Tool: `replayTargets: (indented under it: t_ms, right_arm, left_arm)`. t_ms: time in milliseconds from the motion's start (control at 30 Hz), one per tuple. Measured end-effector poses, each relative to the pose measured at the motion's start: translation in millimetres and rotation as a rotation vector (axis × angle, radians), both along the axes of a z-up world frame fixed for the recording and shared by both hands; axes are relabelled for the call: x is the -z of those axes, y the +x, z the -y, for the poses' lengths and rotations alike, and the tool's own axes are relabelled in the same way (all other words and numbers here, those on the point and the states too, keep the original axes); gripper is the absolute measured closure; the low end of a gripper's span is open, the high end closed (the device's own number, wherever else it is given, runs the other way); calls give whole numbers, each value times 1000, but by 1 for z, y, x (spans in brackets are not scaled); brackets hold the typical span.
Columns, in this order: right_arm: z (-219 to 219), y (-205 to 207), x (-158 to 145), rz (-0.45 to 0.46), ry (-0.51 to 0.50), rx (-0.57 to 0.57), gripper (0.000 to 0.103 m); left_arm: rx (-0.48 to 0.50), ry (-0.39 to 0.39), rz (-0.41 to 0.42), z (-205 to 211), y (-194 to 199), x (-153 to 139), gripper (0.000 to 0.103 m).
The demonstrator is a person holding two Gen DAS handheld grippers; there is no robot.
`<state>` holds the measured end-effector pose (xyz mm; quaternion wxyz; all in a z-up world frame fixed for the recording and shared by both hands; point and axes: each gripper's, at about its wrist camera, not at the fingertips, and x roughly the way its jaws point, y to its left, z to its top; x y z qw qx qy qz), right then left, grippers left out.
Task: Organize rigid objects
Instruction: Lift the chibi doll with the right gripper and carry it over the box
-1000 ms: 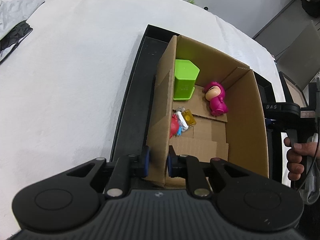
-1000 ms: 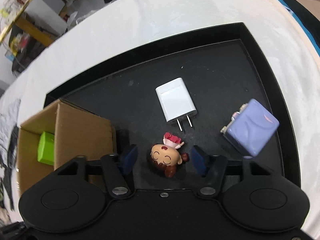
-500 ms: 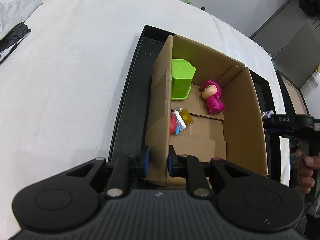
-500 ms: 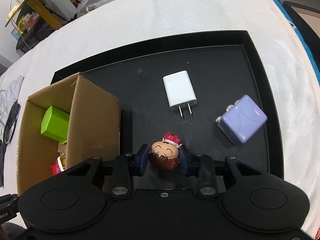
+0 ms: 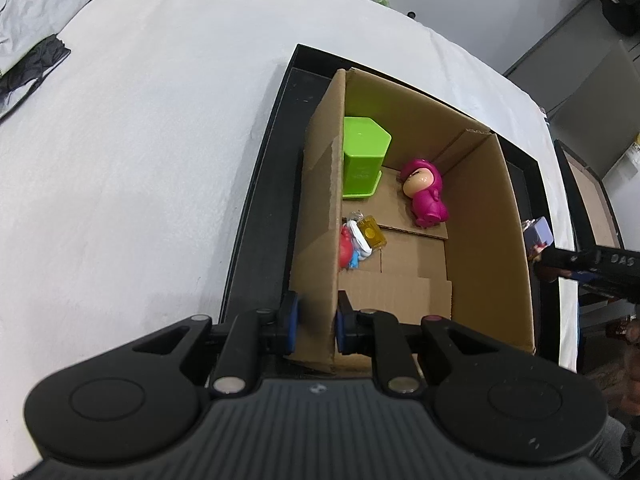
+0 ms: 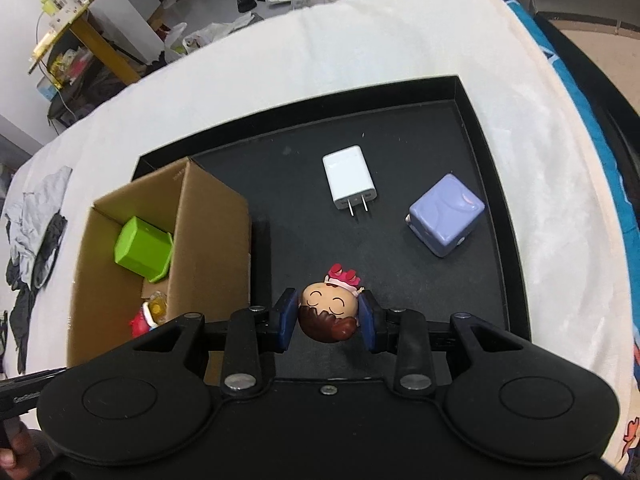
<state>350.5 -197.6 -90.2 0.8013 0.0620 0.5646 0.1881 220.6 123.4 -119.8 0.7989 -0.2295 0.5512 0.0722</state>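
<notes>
My right gripper (image 6: 329, 316) is shut on a small doll figure (image 6: 329, 309) with brown hair and a pink crown, held above the black tray (image 6: 486, 200). A white charger (image 6: 349, 179) and a lilac cube (image 6: 446, 214) lie on the tray. My left gripper (image 5: 314, 322) is shut on the near left wall of the cardboard box (image 5: 316, 216). The box holds a green hexagonal container (image 5: 363, 156), a magenta figure (image 5: 425, 192) and a cluster of small toys (image 5: 362, 240). The box also shows in the right wrist view (image 6: 208, 232).
The tray sits on a white cloth-covered table (image 5: 140, 140). Grey and black fabric (image 5: 28, 56) lies at the table's far left. A second black tray (image 5: 584, 200) stands beyond the right edge. Room clutter and a yellow table (image 6: 76, 32) are behind.
My right gripper closed on the doll figure and lifted it off the tray. My left gripper stayed shut on the box wall.
</notes>
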Motion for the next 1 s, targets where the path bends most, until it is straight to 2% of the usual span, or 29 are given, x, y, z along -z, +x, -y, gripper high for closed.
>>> replayTargets:
  t_ms: [567,1000]
  right_arm:
    - [-27,-3,-47,88,100,-21,70]
    - [-48,-12,-62,125,154,-25,70]
  left_arm:
    - [43,2,-1,2,2,2,86]
    - [60,-8,4,0,3,2,85]
